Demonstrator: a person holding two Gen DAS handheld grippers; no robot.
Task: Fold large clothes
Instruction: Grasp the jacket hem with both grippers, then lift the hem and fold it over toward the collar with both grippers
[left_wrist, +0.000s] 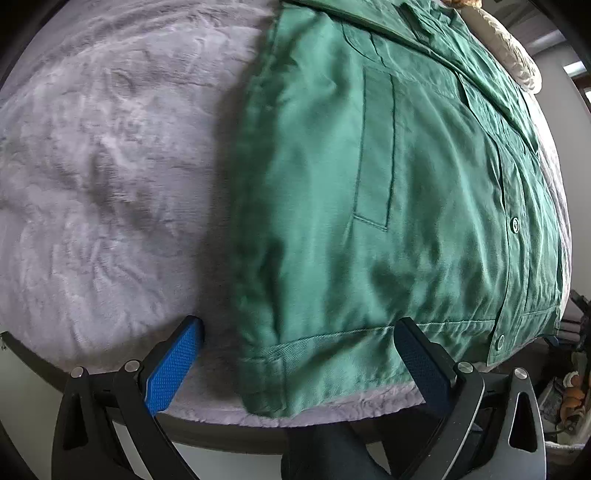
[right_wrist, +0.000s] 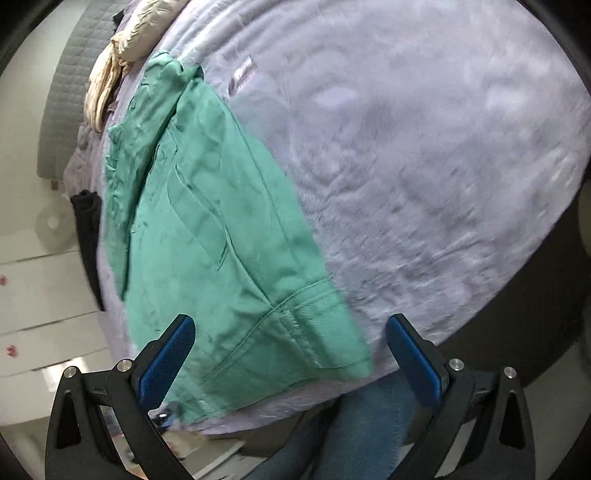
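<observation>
A green button-up jacket (left_wrist: 388, 177) lies flat on a lilac plush blanket (left_wrist: 103, 177), its hem toward me, with a folded side edge on the left. My left gripper (left_wrist: 297, 328) is open, its blue pads on either side of the hem's left corner, holding nothing. In the right wrist view the jacket (right_wrist: 221, 251) runs from far left to the near edge of the blanket (right_wrist: 424, 166). My right gripper (right_wrist: 290, 325) is open over the hem's right corner, holding nothing.
A cream padded garment (right_wrist: 122, 48) and a dark cloth (right_wrist: 88, 221) lie at the far side of the bed. The bed's dark edge (left_wrist: 221, 435) runs just below the grippers. My legs (right_wrist: 362, 424) stand against it.
</observation>
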